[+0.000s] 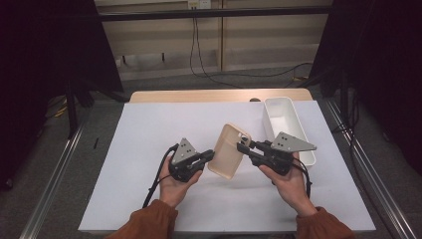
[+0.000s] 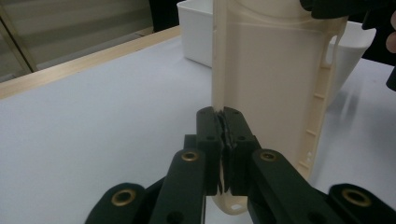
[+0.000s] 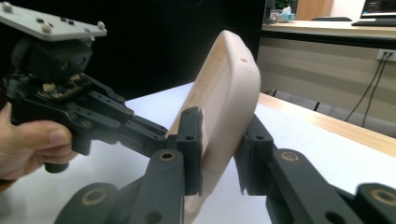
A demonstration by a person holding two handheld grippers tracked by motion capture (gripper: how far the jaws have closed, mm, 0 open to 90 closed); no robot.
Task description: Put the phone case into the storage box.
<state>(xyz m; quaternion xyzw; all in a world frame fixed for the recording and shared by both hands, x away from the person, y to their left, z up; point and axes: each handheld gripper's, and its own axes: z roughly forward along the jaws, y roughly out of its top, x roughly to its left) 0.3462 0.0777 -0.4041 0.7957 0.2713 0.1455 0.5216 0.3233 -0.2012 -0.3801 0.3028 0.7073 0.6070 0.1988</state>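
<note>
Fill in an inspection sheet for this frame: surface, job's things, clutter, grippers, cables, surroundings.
Surface: white sheet over a wooden table.
Job's things: beige phone case, held off the sheet between both grippers; white bin at the far right.
Clutter: nothing seen.
Grippers: left gripper shut on the case's thin edge; right gripper has its jaws on either side of the case, pads against it.
Cables: left gripper's cable trails toward the person; wall cables hang behind the table.
Surroundings: black curtains on both sides, panelled wall behind.
</note>
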